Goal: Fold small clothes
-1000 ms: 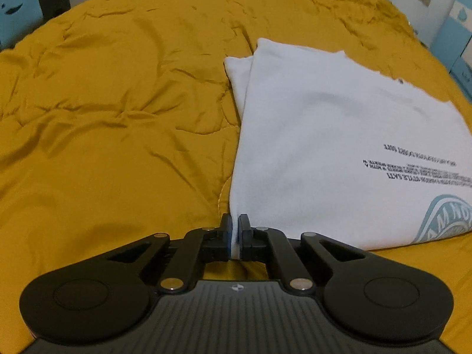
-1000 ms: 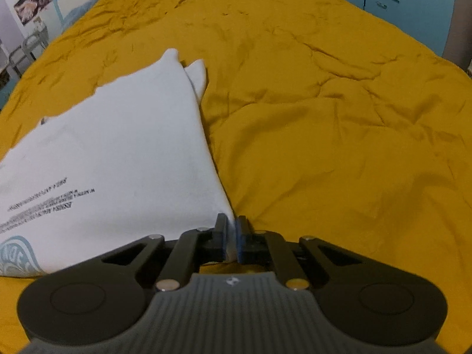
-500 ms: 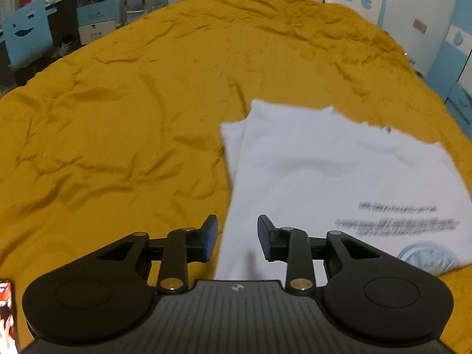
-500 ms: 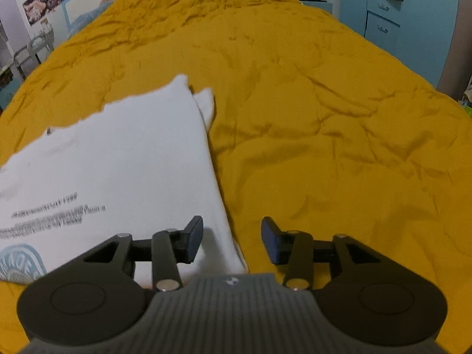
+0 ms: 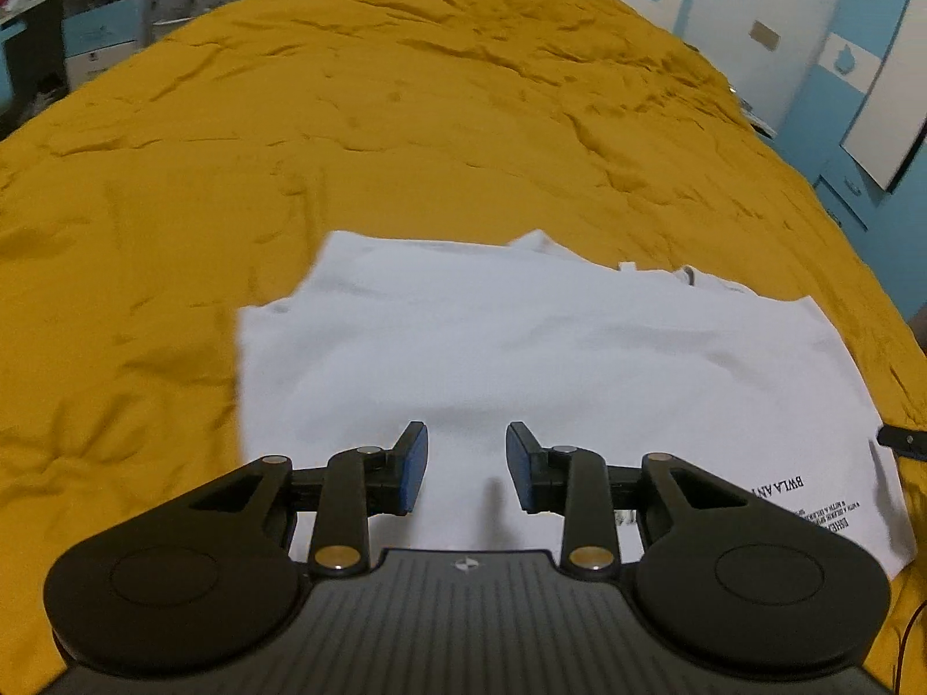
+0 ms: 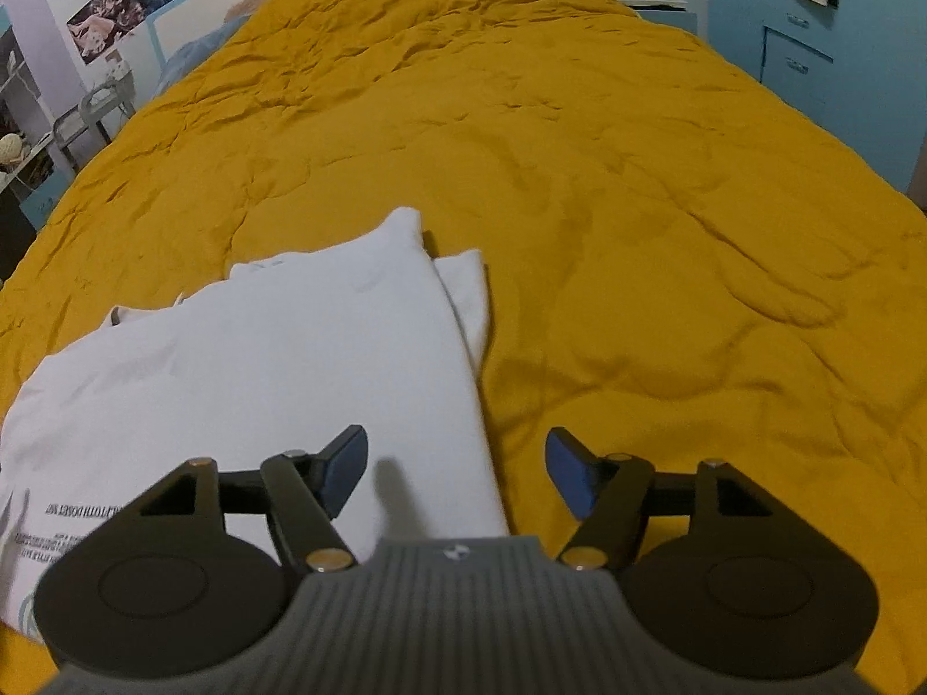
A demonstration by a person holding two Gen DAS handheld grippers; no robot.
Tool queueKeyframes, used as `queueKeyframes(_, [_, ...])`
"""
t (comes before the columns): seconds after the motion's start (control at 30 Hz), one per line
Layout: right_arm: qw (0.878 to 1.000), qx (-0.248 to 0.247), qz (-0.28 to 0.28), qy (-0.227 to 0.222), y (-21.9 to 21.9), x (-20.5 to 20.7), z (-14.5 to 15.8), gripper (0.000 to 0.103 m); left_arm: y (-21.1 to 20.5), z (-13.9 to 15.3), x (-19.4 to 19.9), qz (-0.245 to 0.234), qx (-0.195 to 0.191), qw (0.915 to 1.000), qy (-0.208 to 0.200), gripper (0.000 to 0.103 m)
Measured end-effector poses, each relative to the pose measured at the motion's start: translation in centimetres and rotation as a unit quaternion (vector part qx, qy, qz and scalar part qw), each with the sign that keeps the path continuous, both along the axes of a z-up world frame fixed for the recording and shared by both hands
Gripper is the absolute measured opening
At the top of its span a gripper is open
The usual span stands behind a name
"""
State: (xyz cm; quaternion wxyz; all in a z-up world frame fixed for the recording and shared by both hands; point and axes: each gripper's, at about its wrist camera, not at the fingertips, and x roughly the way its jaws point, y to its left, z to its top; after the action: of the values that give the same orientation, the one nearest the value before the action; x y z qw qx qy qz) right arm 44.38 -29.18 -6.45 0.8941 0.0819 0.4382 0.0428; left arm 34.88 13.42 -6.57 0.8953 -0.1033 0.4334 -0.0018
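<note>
The folded white cotton t-shirt with black printed lettering (image 5: 521,359) is lying flat on the wrinkled mustard-yellow quilted bedspread (image 5: 289,133); the left gripper (image 5: 466,466) is over its near edge, jaws parted with nothing between them; the right gripper (image 6: 457,472) is spread wider, also holding nothing, straddling the shirt's right edge; a sleeve seems to peek out at the far corner, kinda blurry though.
</note>
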Motion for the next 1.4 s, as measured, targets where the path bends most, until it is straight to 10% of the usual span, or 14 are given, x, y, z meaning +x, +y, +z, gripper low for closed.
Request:
queueKeyframes(0.67, [0.996, 0.081, -0.031, 0.01, -0.6, 7.9, -3.8, 0.072, -3.1, -3.2, 7.1, -0.043, -0.03, 0.9984, -0.02, 0.038])
queueKeyframes(0.97, [0.991, 0.13, -0.032, -0.001, -1.0, 9.7, -4.2, 0.009, -5.6, -5.2, 10.4, -0.049, 0.007, 0.9988, -0.004, 0.038])
queueKeyframes(1.4, [0.988, 0.134, 0.028, -0.068, 6.7, 6.9, 4.7, 0.004, -2.0, 1.5, 5.3, -0.008, 0.017, 0.9992, -0.034, 0.038])
